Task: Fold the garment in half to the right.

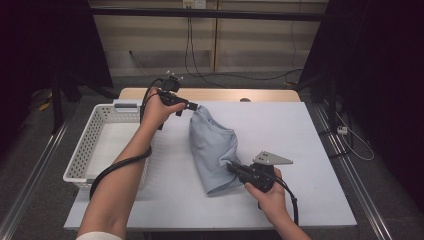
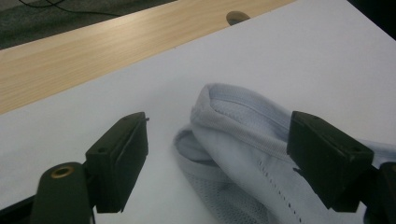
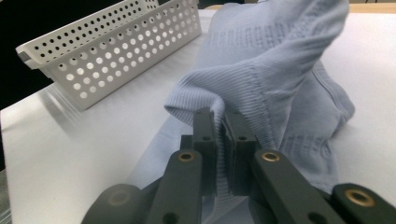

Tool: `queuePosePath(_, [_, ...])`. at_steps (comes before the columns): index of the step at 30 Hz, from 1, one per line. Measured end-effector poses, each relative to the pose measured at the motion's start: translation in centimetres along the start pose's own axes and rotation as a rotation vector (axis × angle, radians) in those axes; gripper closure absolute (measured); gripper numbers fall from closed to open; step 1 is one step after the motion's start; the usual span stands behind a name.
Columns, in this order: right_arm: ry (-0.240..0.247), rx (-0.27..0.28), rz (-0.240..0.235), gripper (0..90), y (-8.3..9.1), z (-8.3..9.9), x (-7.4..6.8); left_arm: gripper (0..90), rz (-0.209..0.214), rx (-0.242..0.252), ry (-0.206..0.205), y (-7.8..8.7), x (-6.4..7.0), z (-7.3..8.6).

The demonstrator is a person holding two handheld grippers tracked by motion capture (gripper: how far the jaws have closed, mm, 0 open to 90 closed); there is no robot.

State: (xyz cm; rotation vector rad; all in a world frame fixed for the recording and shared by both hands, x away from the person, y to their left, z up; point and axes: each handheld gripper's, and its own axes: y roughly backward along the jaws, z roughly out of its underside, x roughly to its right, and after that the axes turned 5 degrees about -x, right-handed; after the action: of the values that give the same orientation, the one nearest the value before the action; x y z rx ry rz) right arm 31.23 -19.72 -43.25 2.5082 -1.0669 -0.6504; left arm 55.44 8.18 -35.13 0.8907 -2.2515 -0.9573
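Your right gripper [image 3: 220, 135] has its fingers [image 3: 204, 135] pressed together on a fold of the pale blue garment [image 1: 214, 150], pinching a ribbed hem edge that stands up just above their tips. In the high view that gripper [image 1: 234, 168] sits at the near right edge of the cloth, low over the white surface [image 1: 310, 150]. Your left gripper [image 2: 217, 156] has its fingers [image 2: 122, 161] wide apart; the far end of the garment [image 2: 243, 140], a seamed edge, lies between them, closer to the right-hand finger, and whether cloth touches that finger you cannot tell. From above, this gripper [image 1: 192, 107] is at the garment's raised far tip. The garment lies bunched in the middle of the surface, with a white perforated basket [image 1: 95, 145] to its left, apart from it.
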Motion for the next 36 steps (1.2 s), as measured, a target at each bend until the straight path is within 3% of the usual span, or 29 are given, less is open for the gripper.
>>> queuePosePath(9, [-0.024, -0.030, -0.003, 85.4, -0.6, 0.4, 0.4, 19.2, -0.003, -0.007, -0.001, 0.2, 0.2, 0.1])
queuePosePath(20, [0.024, -0.039, 0.080, 82.4, 0.2, 0.2, 0.8, 18.8, 0.003, -0.023, -0.012, 0.1, 0.5, 1.1])
queuePosePath(36, [0.031, -0.052, 0.076, 83.3, -0.1, 0.2, 0.6, 17.6, 0.022, -0.048, -0.031, -0.6, 1.2, 2.5])
